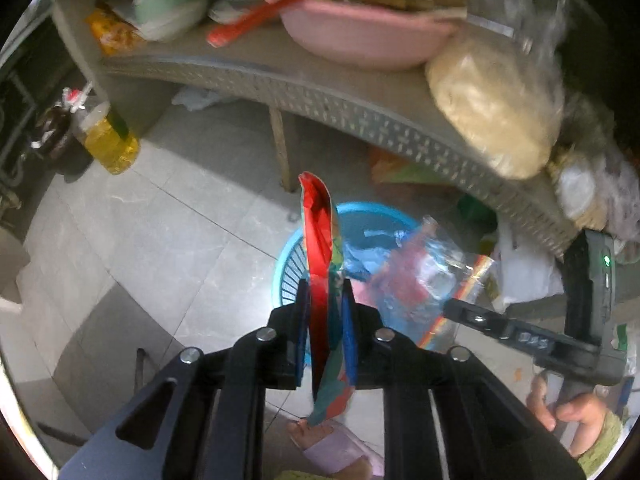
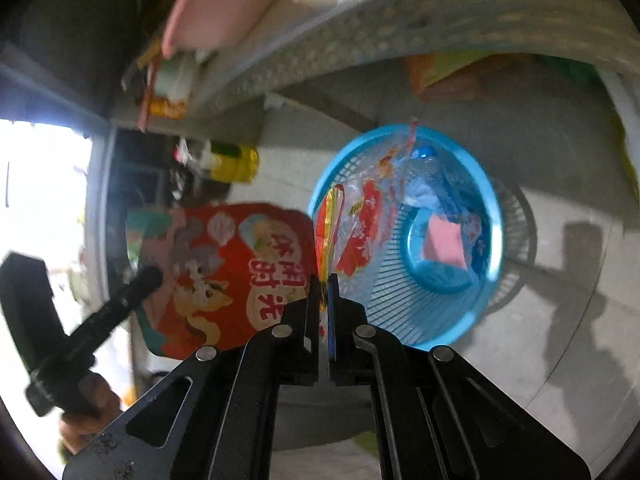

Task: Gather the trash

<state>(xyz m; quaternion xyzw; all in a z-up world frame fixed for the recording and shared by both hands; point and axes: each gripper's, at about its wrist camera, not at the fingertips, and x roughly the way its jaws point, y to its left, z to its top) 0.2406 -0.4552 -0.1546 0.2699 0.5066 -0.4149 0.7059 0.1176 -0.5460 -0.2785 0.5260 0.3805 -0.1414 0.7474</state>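
- A red snack wrapper (image 1: 320, 240) is pinched between the narrow-set jaws of the left gripper (image 1: 325, 292), seen edge-on in the left wrist view and sticking out above and below the blue pads (image 1: 347, 320).
- In the right wrist view the same wrapper (image 2: 224, 276) is shown flat, printed with a cartoon figure and large characters, hanging left of the bin.
- A clear plastic wrapper (image 2: 360, 216) with red print and a striped edge is clamped in the nearly closed jaws of the right gripper (image 2: 325, 292); it is dangled over the mouth of the blue basket bin (image 2: 476, 320).
- The bin (image 1: 286, 268) is seen on the tiled floor (image 1: 160, 216), beside a woven-edged table (image 1: 320, 96).
- Inside the bin, a pink piece (image 2: 446, 246) and crumpled plastic are already lying.
- On the table a pink basin (image 1: 360, 36) and a bagged pale lump (image 1: 492, 112) are crowded together.
- A bottle of yellow oil (image 1: 110, 140) is stood on the floor by the wall.
- A hand (image 1: 568, 412) is wrapped around the right gripper's handle.
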